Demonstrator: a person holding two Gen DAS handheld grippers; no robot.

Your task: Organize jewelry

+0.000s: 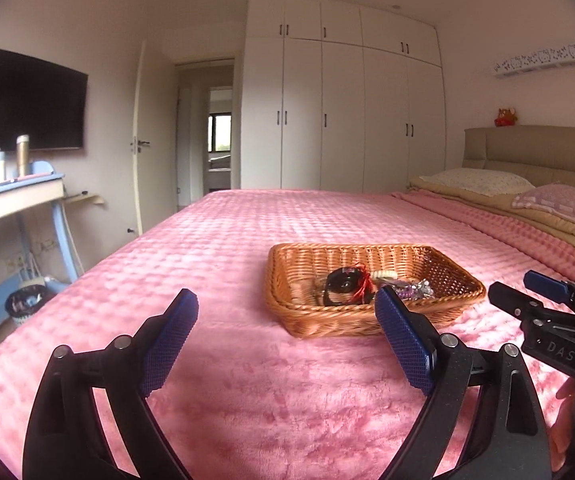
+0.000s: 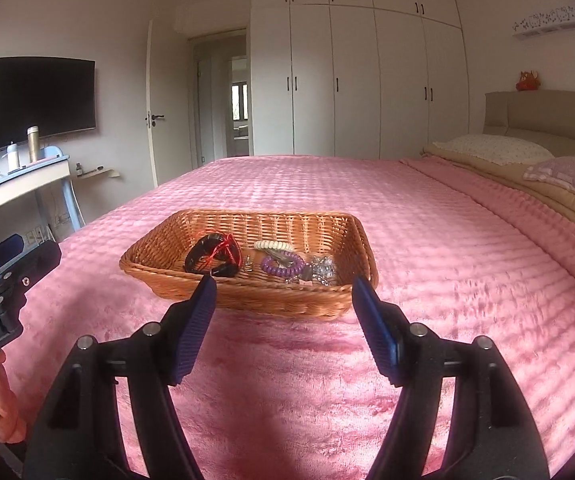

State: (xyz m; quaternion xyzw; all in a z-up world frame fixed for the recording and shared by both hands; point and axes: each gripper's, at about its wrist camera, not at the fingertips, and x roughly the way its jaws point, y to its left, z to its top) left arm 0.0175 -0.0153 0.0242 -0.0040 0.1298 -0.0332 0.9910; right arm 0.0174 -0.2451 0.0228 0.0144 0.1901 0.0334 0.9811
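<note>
Both tongs, left [image 1: 287, 312] and right [image 2: 283, 300], spread empty; tangled jewelry [image 2: 261, 260] in basket [image 2: 247, 220] may snag, lifting several pieces.

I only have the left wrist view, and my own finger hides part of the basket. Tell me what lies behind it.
Observer: A purple coil bracelet lies in the wicker basket, right of centre.
Operator: Give me what sits next to it.
Observer: A cream beaded bracelet lies just behind the purple one, and a silvery piece lies to its right.
Operator: Report the black item.
Observer: The black bangle, with red cord on it, is at the basket's left end.
Operator: State the right gripper.
Observer: The right gripper is open, empty, short of the basket's near rim.
</note>
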